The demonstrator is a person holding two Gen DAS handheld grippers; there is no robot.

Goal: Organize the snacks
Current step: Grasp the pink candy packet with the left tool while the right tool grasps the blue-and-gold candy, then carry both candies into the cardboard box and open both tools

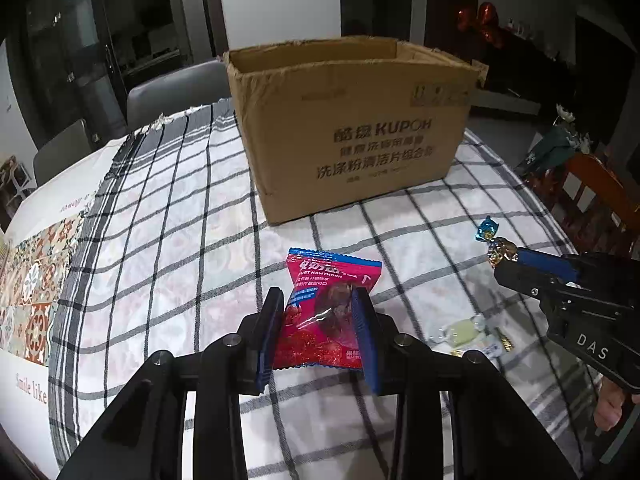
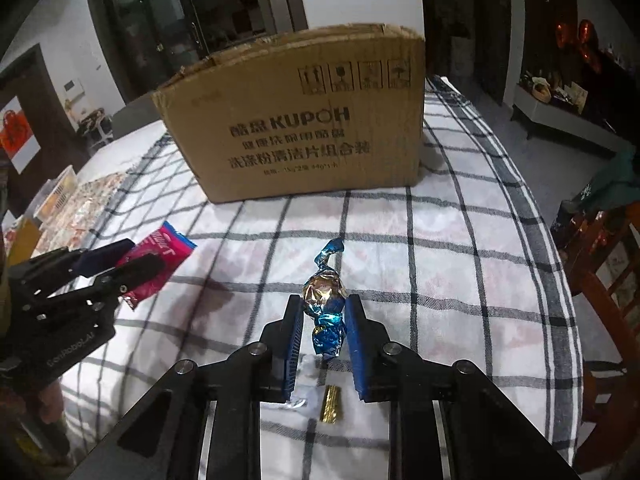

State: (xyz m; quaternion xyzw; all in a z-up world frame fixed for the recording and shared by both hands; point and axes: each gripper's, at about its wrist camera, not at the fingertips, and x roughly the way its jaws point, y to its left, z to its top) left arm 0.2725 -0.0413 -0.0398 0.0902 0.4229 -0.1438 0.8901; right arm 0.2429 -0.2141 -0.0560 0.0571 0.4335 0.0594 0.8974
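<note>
Checked tablecloth (image 1: 168,208) in grey and white over the table; dim room behind, with dark cabinets and chairs at the edges.

Nearest: left gripper (image 1: 320,300) clamped on red hawthorn snack packet (image 1: 328,304), pads pressing both sides, packet's long axis pointing away along the fingers. Right gripper (image 2: 322,308) closed on blue-and-gold foil candy (image 2: 326,300), twisted ends fore and aft, same alignment. Both loads apparently lifted off the cloth.

Below and between: pale wrapped candy (image 1: 460,330) and small gold-wrapped piece (image 2: 331,404) lying loose on the cloth, not yet collected.

Farther: cardboard box (image 1: 352,128), open-topped, straight ahead of both grippers and well apart from them; neither hand clearly nearer. Contents not visible. Judged next: carry forward and up over the near wall before release.
</note>
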